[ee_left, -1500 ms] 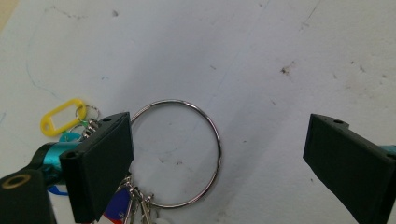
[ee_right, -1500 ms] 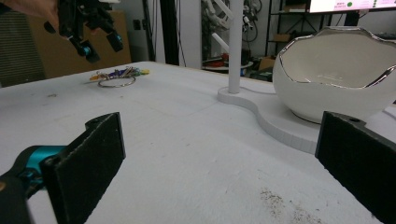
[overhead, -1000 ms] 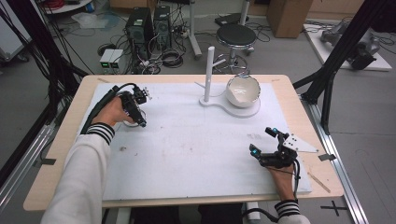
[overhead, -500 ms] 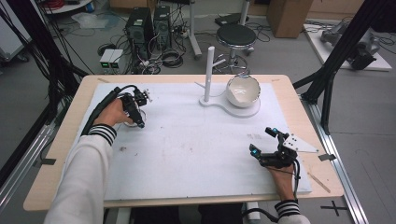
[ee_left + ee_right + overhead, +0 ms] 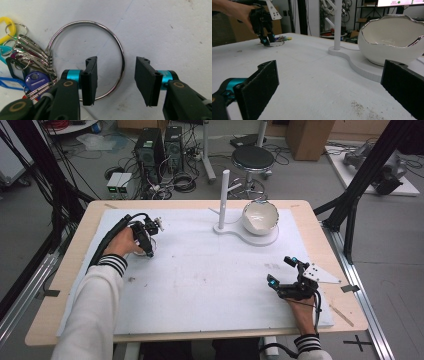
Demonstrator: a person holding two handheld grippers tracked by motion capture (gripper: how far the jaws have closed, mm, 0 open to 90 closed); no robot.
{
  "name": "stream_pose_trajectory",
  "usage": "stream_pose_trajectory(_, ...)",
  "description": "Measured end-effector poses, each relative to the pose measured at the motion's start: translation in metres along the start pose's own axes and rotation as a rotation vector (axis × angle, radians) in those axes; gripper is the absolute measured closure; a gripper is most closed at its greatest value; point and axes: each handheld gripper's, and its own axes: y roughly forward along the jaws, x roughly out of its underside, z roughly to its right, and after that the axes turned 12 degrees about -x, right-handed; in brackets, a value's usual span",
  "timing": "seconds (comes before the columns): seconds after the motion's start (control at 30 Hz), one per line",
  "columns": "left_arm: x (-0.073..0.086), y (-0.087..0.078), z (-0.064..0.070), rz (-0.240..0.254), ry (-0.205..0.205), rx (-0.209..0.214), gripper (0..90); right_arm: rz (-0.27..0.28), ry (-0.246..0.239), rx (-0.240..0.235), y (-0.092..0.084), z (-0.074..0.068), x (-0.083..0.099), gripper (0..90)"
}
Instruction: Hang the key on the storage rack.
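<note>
A large steel key ring [image 5: 82, 23] lies flat on the white mat, with a bunch of keys and coloured tags [image 5: 30, 62] clipped on at its left. My left gripper [image 5: 116, 61] points down over it, and its jaws have just been closing. They straddle the ring's right-hand wire, one jaw inside the loop and one outside, with a gap on both sides. In the high view this gripper [image 5: 148, 251] is at the mat's far left. My right gripper [image 5: 281, 271] rests at the near right, jaws wide open [image 5: 332, 75] with nothing between them.
A white bowl with a wavy silver rim [image 5: 260, 216] sits on a flat white base [image 5: 240, 232] beside an upright white post [image 5: 223, 195] at the back centre. The white mat [image 5: 200, 280] covers most of the wooden table. Cables, computers and a stool stand beyond the far edge.
The left hand has shifted only slightly at the key ring. The right hand and gripper have not moved.
</note>
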Motion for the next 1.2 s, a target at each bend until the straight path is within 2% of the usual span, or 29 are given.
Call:
stream_pose_trajectory(0.13, -0.0006, 0.0022, 0.0006, -0.024, 0.001, 0.005, 59.1, -0.001, -0.006, 0.002, 0.0000, 0.0004, -0.0001, 1.0)
stream_pose_trajectory(0.5, -0.0008, 0.0035, 0.0011, -0.038, 0.009, 0.006, 69.1, -0.004, 0.004, 0.000, -0.0001, -0.0005, -0.0001, 1.0)
stream_pose_trajectory(0.6, -0.0007, 0.0038, 0.0021, -0.036, 0.004, 0.005, 72.2, -0.004, 0.004, 0.000, -0.0001, -0.0005, -0.0001, 1.0)
stream_pose_trajectory(0.63, -0.0009, 0.0041, 0.0022, -0.042, 0.015, 0.006, 72.5, -0.005, 0.001, 0.000, -0.0001, -0.0004, -0.0001, 1.0)
stream_pose_trajectory(0.87, -0.0015, 0.0053, 0.0038, -0.045, 0.029, 0.004, 75.3, -0.005, -0.001, 0.003, 0.0002, -0.0006, -0.0001, 1.0)
stream_pose_trajectory(1.2, -0.0017, 0.0066, 0.0050, -0.041, 0.042, 0.029, 84.5, -0.005, 0.000, 0.002, 0.0001, -0.0005, 0.0000, 1.0)
